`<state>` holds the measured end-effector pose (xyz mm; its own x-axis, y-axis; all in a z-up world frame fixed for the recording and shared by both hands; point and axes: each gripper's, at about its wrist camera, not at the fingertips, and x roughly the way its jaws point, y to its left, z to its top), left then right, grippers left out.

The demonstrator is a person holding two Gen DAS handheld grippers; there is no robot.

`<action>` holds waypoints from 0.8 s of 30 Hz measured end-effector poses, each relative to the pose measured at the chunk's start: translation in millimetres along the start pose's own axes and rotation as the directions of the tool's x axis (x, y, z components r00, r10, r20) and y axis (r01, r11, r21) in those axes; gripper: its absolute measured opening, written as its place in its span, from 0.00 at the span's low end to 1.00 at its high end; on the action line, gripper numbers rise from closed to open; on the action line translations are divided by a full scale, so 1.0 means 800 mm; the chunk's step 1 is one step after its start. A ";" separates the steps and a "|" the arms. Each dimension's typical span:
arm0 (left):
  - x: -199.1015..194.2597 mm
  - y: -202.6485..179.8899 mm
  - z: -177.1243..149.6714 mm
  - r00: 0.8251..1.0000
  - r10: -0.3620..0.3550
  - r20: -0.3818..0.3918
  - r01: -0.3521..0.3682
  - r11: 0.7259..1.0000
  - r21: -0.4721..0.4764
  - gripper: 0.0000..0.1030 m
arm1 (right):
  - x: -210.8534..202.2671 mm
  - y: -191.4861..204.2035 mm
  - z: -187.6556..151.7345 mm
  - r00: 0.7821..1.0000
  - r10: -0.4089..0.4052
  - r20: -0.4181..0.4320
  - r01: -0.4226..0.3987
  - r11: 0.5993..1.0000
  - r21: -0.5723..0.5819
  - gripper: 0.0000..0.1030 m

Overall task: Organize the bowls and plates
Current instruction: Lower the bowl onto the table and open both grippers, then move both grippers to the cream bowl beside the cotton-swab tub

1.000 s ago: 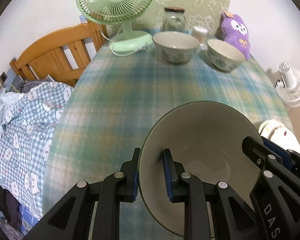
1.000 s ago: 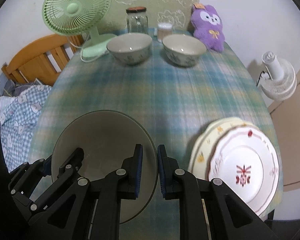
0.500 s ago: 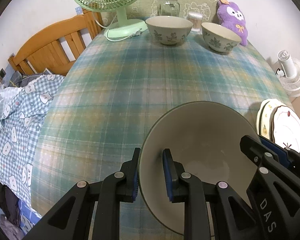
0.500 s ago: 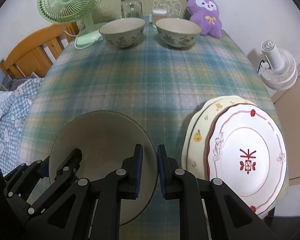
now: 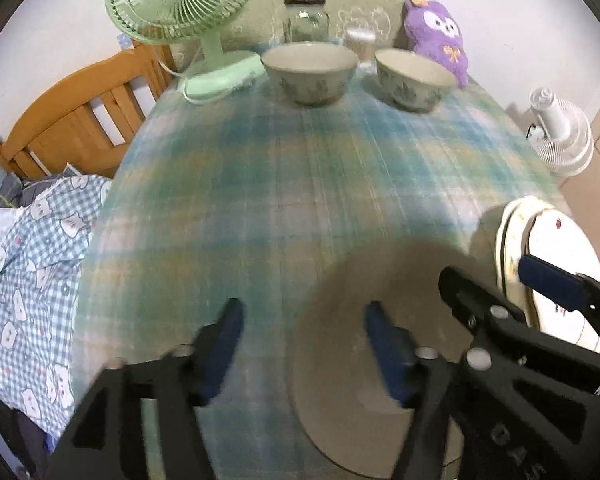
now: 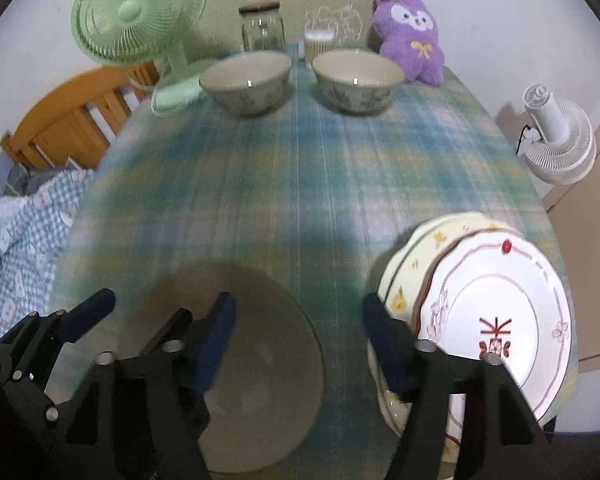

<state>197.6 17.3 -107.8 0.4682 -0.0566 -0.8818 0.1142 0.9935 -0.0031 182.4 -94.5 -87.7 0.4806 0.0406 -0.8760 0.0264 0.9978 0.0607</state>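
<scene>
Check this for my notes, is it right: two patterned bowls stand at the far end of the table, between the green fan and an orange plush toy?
Not quite: the plush toy is purple, not orange, as the right wrist view shows. The rest holds: two patterned bowls stand at the table's far end, between the green fan and that toy.

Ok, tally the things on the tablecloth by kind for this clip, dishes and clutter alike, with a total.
Bowls: 3 (large plain bowl, left patterned bowl, right patterned bowl)
Plates: 2 (white plate stacked on yellow-flowered plate)
Fans: 1 (green fan)
Glass jars: 1 (jar)
Small containers: 1 (container)
Plush toys: 1 (purple plush)
Total: 9
</scene>
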 end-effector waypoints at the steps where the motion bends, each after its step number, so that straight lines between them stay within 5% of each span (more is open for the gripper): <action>1: -0.003 0.004 0.006 1.000 -0.001 0.006 0.001 1.000 0.001 0.72 | -0.005 0.003 0.006 1.000 -0.003 0.004 0.003 1.000 0.004 0.72; 12: -0.024 0.015 0.079 0.998 -0.036 0.050 0.036 0.999 -0.005 0.76 | -0.034 0.014 0.081 0.995 -0.056 0.078 0.053 0.998 0.041 0.72; 24: -0.010 -0.031 0.168 0.991 -0.017 0.133 0.017 1.000 -0.002 0.76 | -0.020 -0.042 0.173 0.987 -0.049 0.153 0.038 0.997 0.071 0.72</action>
<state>309.0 -20.4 -37.2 0.5789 -0.0860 -0.8109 0.1203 0.9925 -0.0194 295.0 -136.2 -9.4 0.6075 -0.0164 -0.7942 0.1070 0.9924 0.0614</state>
